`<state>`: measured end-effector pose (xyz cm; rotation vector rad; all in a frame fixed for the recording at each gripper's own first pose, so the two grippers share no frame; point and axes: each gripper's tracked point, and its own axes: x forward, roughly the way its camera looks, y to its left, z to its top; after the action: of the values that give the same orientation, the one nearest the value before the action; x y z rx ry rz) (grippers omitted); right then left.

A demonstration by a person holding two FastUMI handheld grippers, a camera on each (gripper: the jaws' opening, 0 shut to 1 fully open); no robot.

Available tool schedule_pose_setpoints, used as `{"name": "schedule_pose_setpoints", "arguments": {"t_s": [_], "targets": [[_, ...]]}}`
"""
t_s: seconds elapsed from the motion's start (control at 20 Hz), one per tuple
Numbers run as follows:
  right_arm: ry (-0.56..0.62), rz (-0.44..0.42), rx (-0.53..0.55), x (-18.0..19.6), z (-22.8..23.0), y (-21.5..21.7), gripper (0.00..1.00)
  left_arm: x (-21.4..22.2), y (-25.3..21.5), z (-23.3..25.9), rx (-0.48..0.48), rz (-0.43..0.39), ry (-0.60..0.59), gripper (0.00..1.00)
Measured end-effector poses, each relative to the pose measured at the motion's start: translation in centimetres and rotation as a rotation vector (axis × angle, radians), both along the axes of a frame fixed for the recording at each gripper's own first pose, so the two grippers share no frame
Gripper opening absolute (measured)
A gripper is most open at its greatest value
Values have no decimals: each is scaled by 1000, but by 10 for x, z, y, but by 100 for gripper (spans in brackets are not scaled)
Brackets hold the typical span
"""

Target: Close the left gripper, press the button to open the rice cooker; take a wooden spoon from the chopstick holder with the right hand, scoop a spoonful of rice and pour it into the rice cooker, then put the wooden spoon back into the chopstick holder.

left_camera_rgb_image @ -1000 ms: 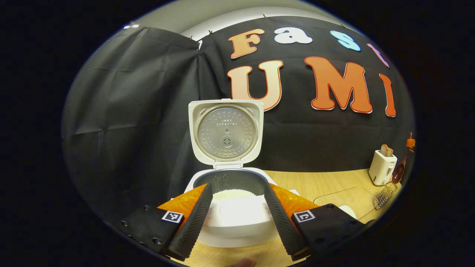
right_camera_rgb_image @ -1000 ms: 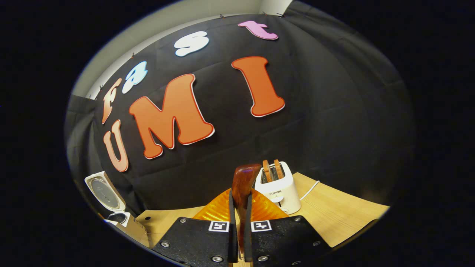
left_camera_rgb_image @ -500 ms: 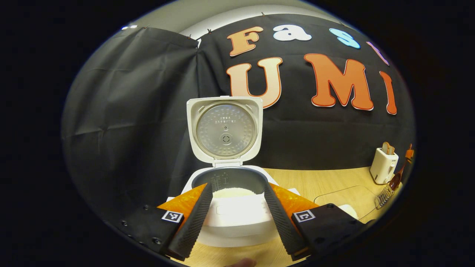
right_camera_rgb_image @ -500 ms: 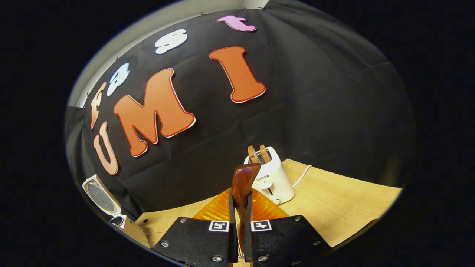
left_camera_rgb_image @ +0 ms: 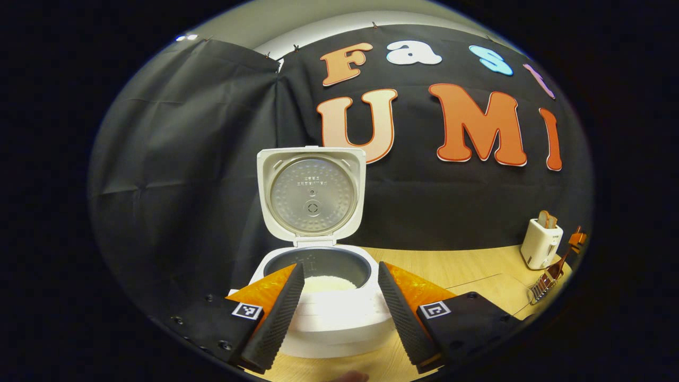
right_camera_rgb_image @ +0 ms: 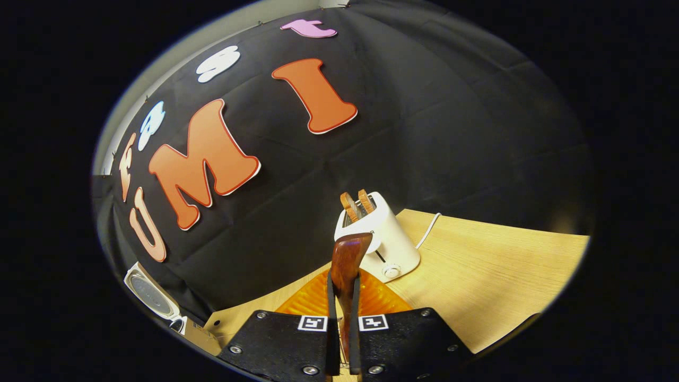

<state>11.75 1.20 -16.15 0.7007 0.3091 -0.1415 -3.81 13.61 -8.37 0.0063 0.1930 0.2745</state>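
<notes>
The wooden spoon stands upright between the two fingers of the right gripper, which are clenched on its handle from both sides; its end rises in front of a white toaster with two slices of toast in its slots. The toaster sits on the wooden table, its white cord trailing away behind it.

In the left gripper view, the white rice cooker sits on the table just ahead of the left gripper, its lid swung fully up so that the metal inner plate faces the camera. White rice lies in the dark inner pot. The left gripper's fingers are spread wide apart, one to each side of the cooker's front, holding nothing. Far to the right, near the toaster, a wire chopstick holder stands at the table's edge.
</notes>
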Motion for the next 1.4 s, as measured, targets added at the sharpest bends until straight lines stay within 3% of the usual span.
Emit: {"name": "schedule_pose_setpoints", "arguments": {"t_s": [0.4,0.55,0.7,0.8,0.85,0.9,0.95,1.1,1.25,1.4], "targets": [[18,21,3,-13,-14,-1,12,15,-5,31,6,-14,-66,92],[17,43,-29,-14,-12,-2,17,26,-17,43,-36,-77,-97,92],[25,76,-134,-19,-5,-6,18,34,-9,57,-39,-76,-106,92],[28,86,-236,-23,4,-14,27,41,-4,73,-29,-75,-123,91],[33,94,-264,-25,8,-16,22,44,-1,81,-21,-71,-129,91],[29,97,-285,-29,14,-18,25,48,4,91,-12,-69,-139,92],[16,96,-301,-30,22,-21,41,51,7,98,-7,-69,-145,91],[-53,65,-346,-32,51,-35,55,64,24,124,33,-40,-169,90],[-108,31,-371,-32,81,-48,75,78,35,145,42,-29,-180,91],[-152,19,-398,-34,108,-59,80,94,54,161,38,-2,-174,91]]}}
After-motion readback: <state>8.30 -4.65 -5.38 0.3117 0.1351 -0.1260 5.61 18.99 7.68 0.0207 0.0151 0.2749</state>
